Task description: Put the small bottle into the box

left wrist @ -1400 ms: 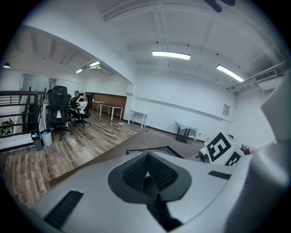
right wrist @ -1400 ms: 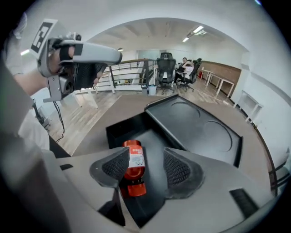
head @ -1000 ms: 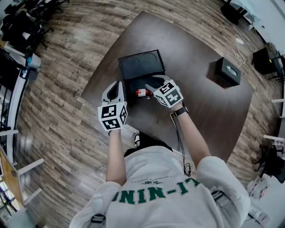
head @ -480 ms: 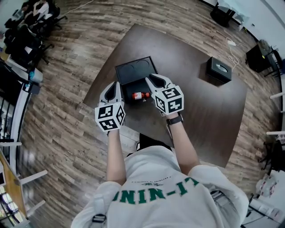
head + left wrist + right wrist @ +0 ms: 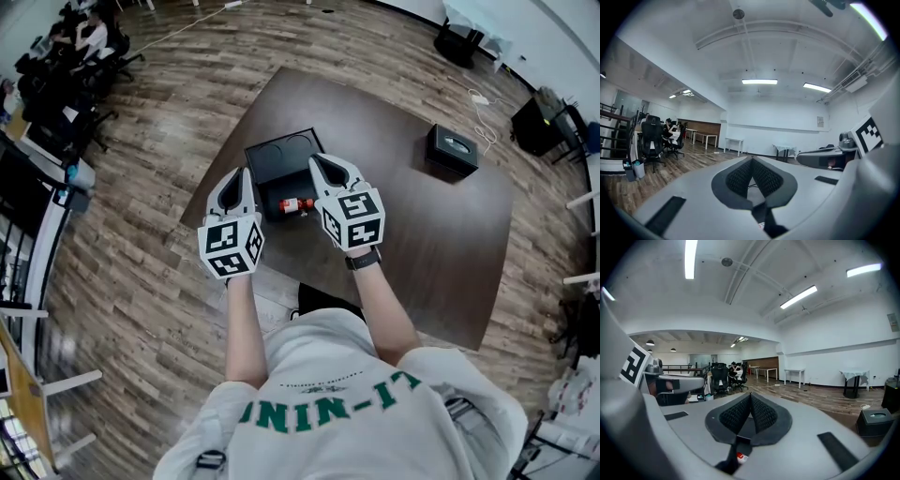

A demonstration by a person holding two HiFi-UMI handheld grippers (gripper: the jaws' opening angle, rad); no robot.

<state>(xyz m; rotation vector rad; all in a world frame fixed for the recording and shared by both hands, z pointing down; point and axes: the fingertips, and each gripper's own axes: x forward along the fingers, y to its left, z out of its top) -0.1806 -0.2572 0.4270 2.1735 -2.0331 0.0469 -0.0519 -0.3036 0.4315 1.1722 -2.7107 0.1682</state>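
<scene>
The small bottle point(image 5: 293, 205), red with a white label, lies on its side on the dark table point(image 5: 422, 234), just in front of the near wall of the open black box point(image 5: 277, 155). Both grippers are held up above the table, apart from the bottle, and point level into the room. My left gripper point(image 5: 235, 176) stands left of the bottle and my right gripper point(image 5: 317, 165) right of it. In the left gripper view the left gripper point(image 5: 752, 161) is shut with nothing in it. My right gripper point(image 5: 750, 397) is likewise shut and empty.
A black tissue box point(image 5: 452, 150) sits at the table's far right, also in the right gripper view point(image 5: 876, 420). Wooden floor surrounds the table. Office chairs and seated people point(image 5: 80, 42) fill the far left; bags and cables lie at the far right.
My right gripper has closed and lifted away from the bottle, which stays lying in front of the box. The left gripper has risen a little too.
</scene>
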